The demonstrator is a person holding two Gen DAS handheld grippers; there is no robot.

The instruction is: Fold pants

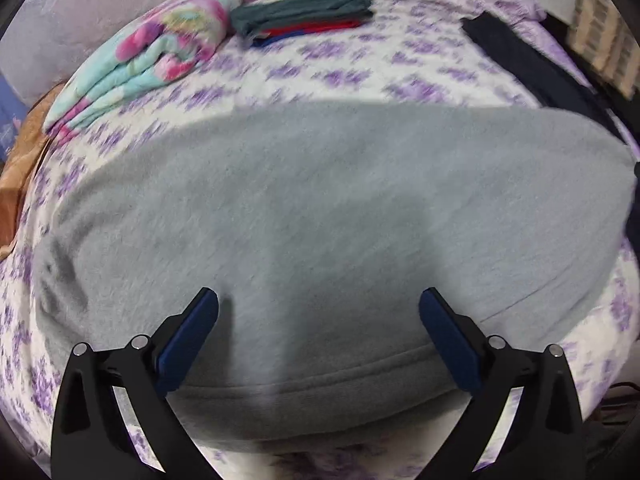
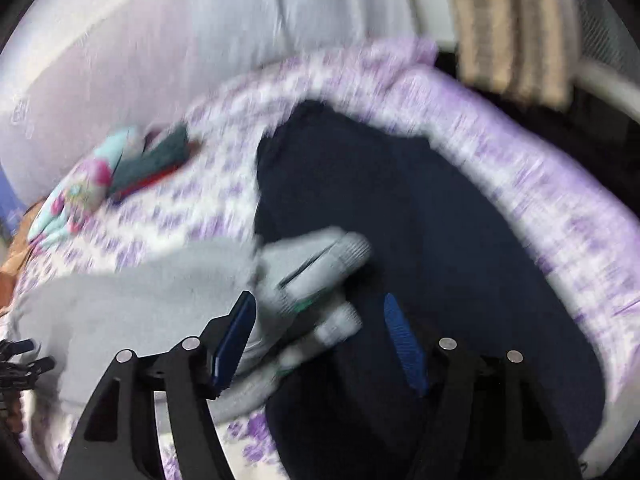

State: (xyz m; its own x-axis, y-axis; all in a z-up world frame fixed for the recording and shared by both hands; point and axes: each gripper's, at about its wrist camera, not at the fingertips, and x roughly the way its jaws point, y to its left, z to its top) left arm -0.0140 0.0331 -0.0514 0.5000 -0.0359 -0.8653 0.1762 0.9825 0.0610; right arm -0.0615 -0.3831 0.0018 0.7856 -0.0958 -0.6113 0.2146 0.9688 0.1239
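Observation:
Grey sweatpants (image 1: 320, 220) lie spread across the bed, filling the middle of the left wrist view. My left gripper (image 1: 319, 308) is open and empty just above the grey cloth near its stitched front hem. In the blurred right wrist view the grey pants (image 2: 132, 300) lie at the left, and their ribbed cuffs (image 2: 340, 256) rest on dark navy cloth. My right gripper (image 2: 320, 312) is open over those cuffs, one cuff lying between the fingers, nothing gripped.
The bed has a white sheet with purple flowers (image 1: 360, 76). A tie-dye blanket (image 1: 160, 52) and a stack of folded clothes (image 1: 304, 12) lie at the far side. A dark navy garment (image 2: 420, 220) covers the right part. The bed edge (image 2: 580, 208) curves at the right.

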